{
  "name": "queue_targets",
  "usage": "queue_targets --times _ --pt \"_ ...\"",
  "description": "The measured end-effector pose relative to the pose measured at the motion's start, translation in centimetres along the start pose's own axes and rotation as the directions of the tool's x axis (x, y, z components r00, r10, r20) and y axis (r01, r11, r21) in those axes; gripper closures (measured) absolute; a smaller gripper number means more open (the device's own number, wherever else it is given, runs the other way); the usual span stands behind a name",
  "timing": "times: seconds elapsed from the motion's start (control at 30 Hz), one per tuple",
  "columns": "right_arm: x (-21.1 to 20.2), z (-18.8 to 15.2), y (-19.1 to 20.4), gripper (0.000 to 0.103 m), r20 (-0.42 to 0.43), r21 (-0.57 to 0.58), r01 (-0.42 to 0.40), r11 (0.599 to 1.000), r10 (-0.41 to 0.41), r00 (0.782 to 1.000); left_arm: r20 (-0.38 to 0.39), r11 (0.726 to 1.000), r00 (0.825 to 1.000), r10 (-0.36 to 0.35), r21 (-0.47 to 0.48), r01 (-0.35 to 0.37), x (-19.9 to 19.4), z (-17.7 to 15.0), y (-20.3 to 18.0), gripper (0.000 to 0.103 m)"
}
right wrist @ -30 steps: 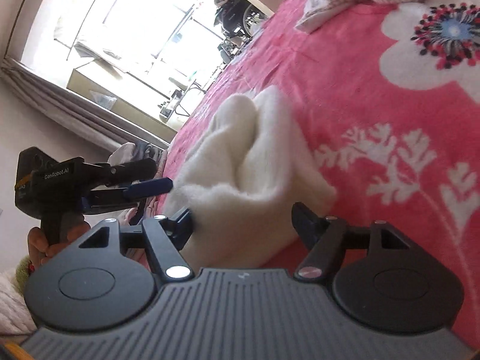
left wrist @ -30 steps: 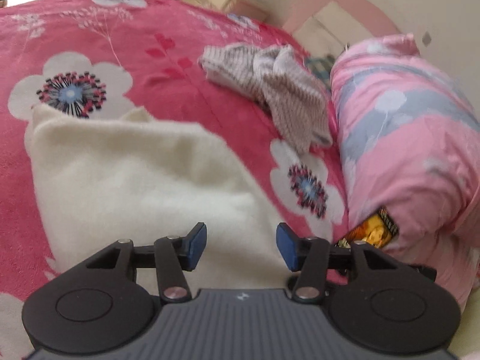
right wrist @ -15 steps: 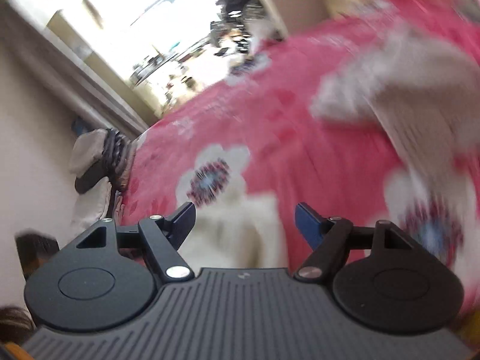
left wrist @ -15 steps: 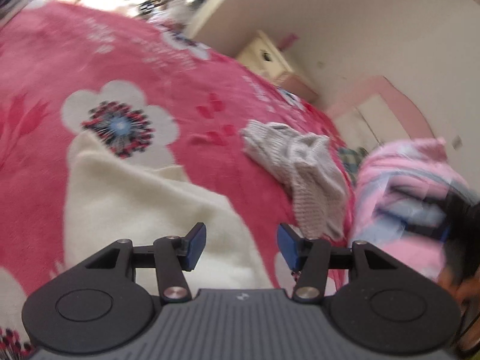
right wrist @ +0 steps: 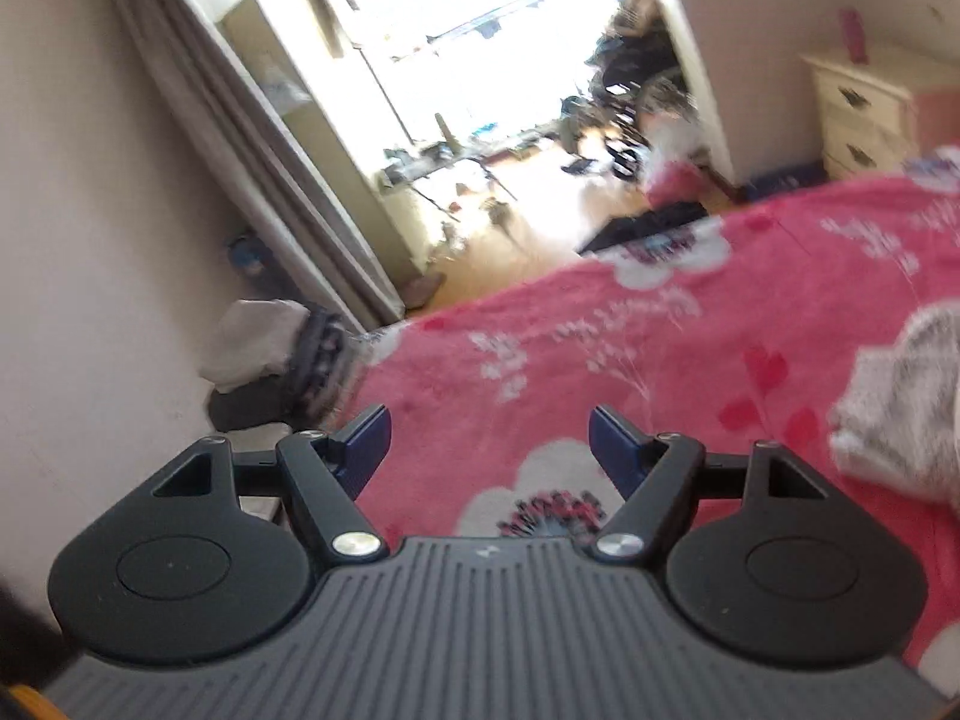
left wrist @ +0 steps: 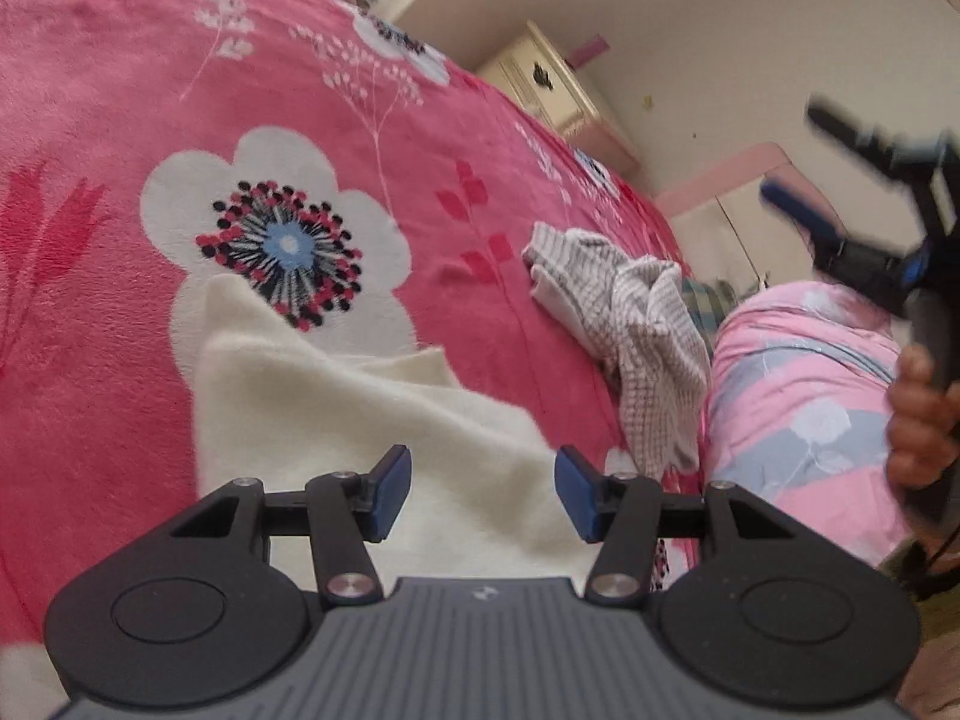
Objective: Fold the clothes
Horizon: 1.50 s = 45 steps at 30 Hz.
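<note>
With the left tool [left wrist: 483, 492] and right tool [right wrist: 489, 444] wide open and empty, grip the soft, light checked garment [left wrist: 636, 330] by an edge

The bed [left wrist: 120, 312] is spread with a bright pink fleece blanket [left wrist: 468, 138] printed with large white flowers and pale sprigs. A folded cream garment [left wrist: 372, 420] lies on it near the camera, one corner over a white flower, and a crumpled grey checked garment [left wrist: 636, 330] lies farther off, apart from the cream one. Just beside the grey one, at the head of the bed, rests a pink and grey floral pillow [left wrist: 804, 408].
</note>
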State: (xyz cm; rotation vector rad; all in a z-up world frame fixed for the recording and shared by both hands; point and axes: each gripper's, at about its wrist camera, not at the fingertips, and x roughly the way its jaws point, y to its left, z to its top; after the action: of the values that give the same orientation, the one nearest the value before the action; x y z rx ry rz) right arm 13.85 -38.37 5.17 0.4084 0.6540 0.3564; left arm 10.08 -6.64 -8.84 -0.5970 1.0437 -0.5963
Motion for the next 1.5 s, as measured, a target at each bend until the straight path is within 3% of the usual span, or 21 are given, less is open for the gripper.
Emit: queue_targets --times 0.13,0.2,0.33,0.4,0.47,0.53,0.63,0.73,0.83,0.93,1.03,1.13,1.2,1.3,1.4,1.5 --pt "-0.2 -3.1 -3.0 0.03 0.009 0.128 0.072 0.989 -0.074 0.997 0.001 1.0 1.0 -0.015 -0.025 0.015 -0.4 1.3 3.0 0.049" --pt "-0.7 -5.4 -4.2 0.03 0.068 0.224 0.114 0.968 -0.132 0.989 0.002 0.998 1.0 -0.027 -0.056 0.027 -0.4 2.1 4.4 0.049" --pt "-1.9 -11.3 -5.4 0.03 0.217 0.473 0.17 0.864 -0.302 0.928 0.03 0.996 0.997 -0.064 -0.053 0.066 -0.5 3.6 6.6 0.049" --pt "-1.4 -12.9 -5.8 0.03 0.137 0.521 0.255 0.815 -0.375 0.917 0.025 0.994 0.995 -0.099 -0.033 0.1 -0.5 3.9 7.5 0.048" --pt "-1.3 -14.3 -6.0 0.029 0.076 0.579 0.289 0.762 -0.404 0.912 0.006 0.991 0.991 -0.134 -0.025 0.134 -0.1 4.1 8.5 0.048" --pt "-1.2 -15.5 -5.3 0.03 0.001 0.583 0.345 0.735 -0.426 0.905 -0.017 0.985 0.985 -0.17 -0.032 0.169 0.5 4.2 9.3 0.048" --pt "-1.6 -16.6 -3.3 0.03 -0.101 0.517 0.466 0.718 -0.489 0.866 -0.045 0.971 0.97 -0.237 -0.042 0.235 1.3 4.1 9.6 0.048" --pt "-4.0 -16.2 -0.9 0.03 -0.116 0.481 0.549 0.683 -0.571 0.812 -0.072 0.959 0.957 -0.281 -0.038 0.279 1.7 3.6 8.8 0.048" --pt "-7.9 -14.8 1.8 0.03 -0.077 0.472 0.619 0.628 -0.67 0.738 -0.123 0.949 0.941 -0.316 -0.031 0.315 1.9 3.2 7.4 0.048" --pt "-9.9 -15.2 3.6 0.029 0.018 0.449 0.622 0.642 -0.702 0.712 -0.144 0.942 0.937 -0.318 0.06 0.33 1.4 2.6 5.8 0.047" --pt "-9.1 -17.6 2.6 0.029 0.084 0.375 0.597 0.709 -0.667 0.74 -0.132 0.924 0.94 -0.315 0.182 0.336 1.1 0.6 4.4 0.047" --pt "-8.4 -19.9 0.5 0.03 0.082 0.338 0.519 0.785 -0.574 0.815 -0.143 0.897 0.942 -0.303 0.292 0.332 1.1 -1.1 2.6 0.047" --pt "-8.8 -20.0 -0.6 0.03 0.052 0.282 0.468 0.838 -0.5 0.864 -0.177 0.888 0.938 -0.297 0.31 0.34 1.3 -1.5 1.0 0.047" --pt "-10.5 -19.9 -1.5 0.028 0.036 0.227 0.382 0.896 -0.4 0.916 -0.258 0.879 0.939 -0.228 0.36 0.312 2.0 -2.1 -1.9 0.047" --pt "-10.8 -21.0 -3.6 0.026 -0.021 0.299 0.233 0.925 -0.237 0.971 -0.312 0.832 0.939 -0.146 0.474 0.287 2.2 -3.3 -4.2 0.047" --pt "-9.4 -22.9 -5.7 0.027 -0.092 0.342 0.142 0.929 -0.118 0.989 -0.384 0.787 0.922 -0.049 0.553 0.272 3.0 -4.0 -5.7 0.047"
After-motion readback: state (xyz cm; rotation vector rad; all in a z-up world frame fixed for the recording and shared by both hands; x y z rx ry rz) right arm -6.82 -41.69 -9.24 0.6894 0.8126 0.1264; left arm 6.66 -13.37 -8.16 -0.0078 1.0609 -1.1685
